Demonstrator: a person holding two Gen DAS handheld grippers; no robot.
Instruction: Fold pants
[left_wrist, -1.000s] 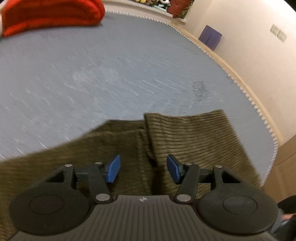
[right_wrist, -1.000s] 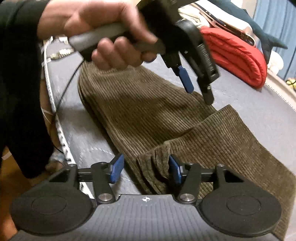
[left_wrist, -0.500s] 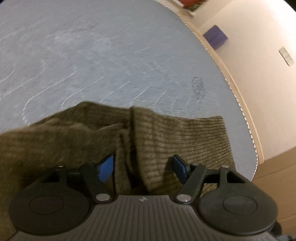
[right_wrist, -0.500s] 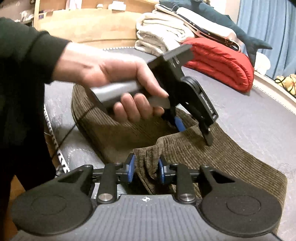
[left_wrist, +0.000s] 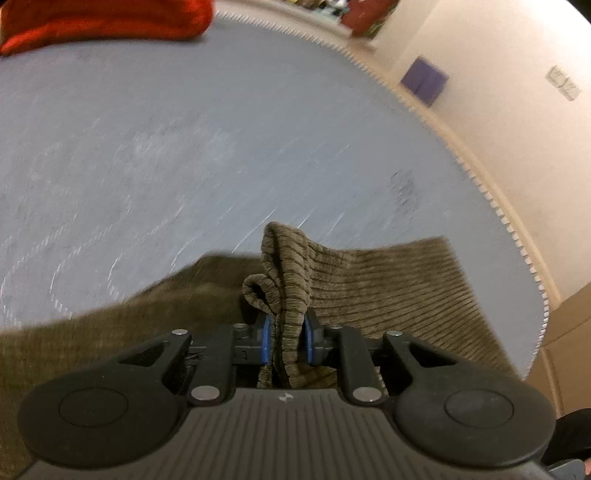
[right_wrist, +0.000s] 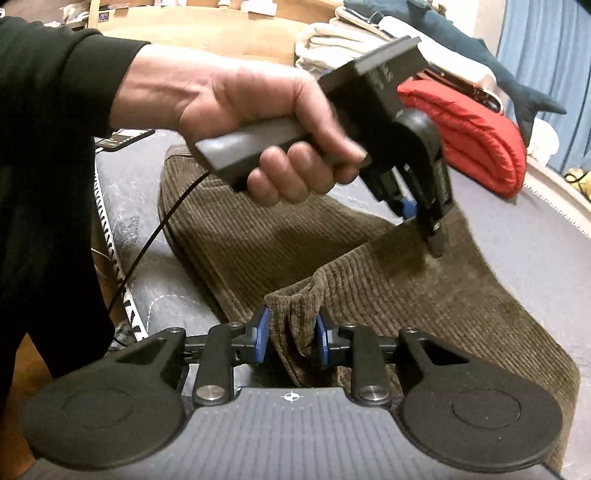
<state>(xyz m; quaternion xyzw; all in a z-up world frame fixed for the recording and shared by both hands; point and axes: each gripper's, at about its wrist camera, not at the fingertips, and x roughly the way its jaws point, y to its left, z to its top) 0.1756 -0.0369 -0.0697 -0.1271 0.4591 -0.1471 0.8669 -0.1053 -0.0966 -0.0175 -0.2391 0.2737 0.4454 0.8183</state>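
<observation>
Both tongs, left tongs (left_wrist: 287, 339) and right tongs (right_wrist: 291, 339), pinch bunched pants (right_wrist: 424, 295) edge; lift evenly and carry toward twelve o'clock, keeping layers aligned.

The pants (right_wrist: 424, 288) lay on the bed (left_wrist: 184, 155); a folded blanket (right_wrist: 469, 136) lay behind them.

No text, label or number can be read anywhere (the far wall's small plates are blurred).
</observation>
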